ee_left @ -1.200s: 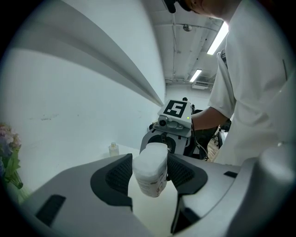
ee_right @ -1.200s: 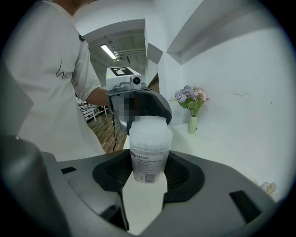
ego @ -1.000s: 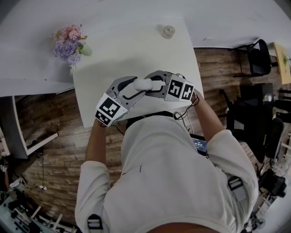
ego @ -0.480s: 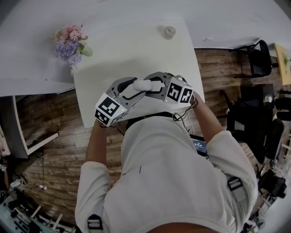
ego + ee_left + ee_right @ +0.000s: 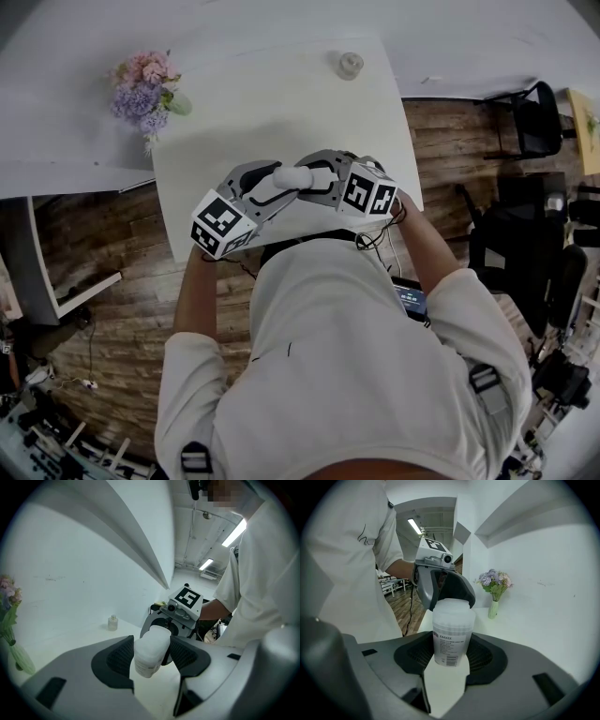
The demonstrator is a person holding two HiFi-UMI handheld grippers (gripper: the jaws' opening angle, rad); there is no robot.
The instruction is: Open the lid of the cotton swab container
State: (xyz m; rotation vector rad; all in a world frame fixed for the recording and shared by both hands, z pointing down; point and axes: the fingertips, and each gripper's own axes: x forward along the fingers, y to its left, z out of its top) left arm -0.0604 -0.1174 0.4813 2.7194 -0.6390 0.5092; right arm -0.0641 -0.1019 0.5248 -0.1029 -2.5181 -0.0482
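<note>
We hold the frosted cotton swab container (image 5: 296, 174) above the 6 o'clock edge of the bench (image 5: 272, 103), lid on; its contents we cannot see. The left hand-held gripper (image 5: 151, 653) and the right hand-held gripper (image 5: 450, 651) each clamp one end of it, jaws rather wide.

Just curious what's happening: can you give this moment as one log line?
left claw: gripping cotton swab container | right claw: gripping it too | container: held over table | lid: appears closed
</note>
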